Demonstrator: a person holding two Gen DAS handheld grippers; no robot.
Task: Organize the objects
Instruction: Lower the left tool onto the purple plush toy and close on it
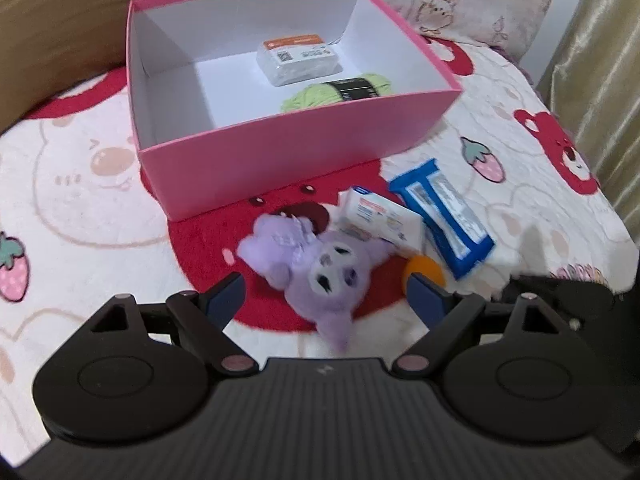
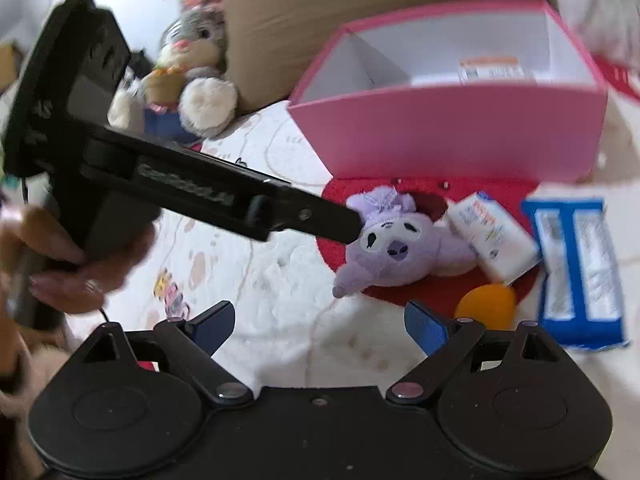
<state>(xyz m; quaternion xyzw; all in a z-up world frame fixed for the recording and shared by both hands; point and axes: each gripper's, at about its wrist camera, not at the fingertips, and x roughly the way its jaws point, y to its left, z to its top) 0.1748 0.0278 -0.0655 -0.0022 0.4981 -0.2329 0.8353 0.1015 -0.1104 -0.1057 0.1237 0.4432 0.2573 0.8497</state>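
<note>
- Black plastic forms the left gripper point(image 1: 322, 294), which we hold with its jaws spread wide; the purple plush toy point(image 1: 320, 264) lies on the bedspread point(image 1: 80, 208) between and just ahead of the fingertips, not gripped.
- Seen from the right wrist camera, the left gripper point(image 2: 352, 228) reaches in from the left, its tip at the head of the purple plush toy point(image 2: 396, 248); we cannot tell whether it touches.
- Our left hand point(image 2: 76, 264) wraps the handle at the far left of that view.
- A grey rabbit plush point(image 2: 192, 60) sits upright against a brown headboard point(image 2: 360, 12), well apart from the working area.
- The pink box point(image 1: 288, 140) stands open behind the toy. Inside it lie a clear-wrapped packet point(image 1: 298, 58) with an orange label and, just beside it, a green yarn skein point(image 1: 340, 92) against the near wall.
- Right of the toy, a small white carton point(image 1: 380, 216) touches the toy's ear.
- An orange ball point(image 1: 424, 270) lies just in front of that carton.
- Furthest right, a blue packet point(image 1: 444, 216) lies flat beside the carton.
- The right gripper point(image 2: 320, 326) hovers with jaws released and wide, nothing between them; the orange ball point(image 2: 486, 304) sits just beside its right finger.
</note>
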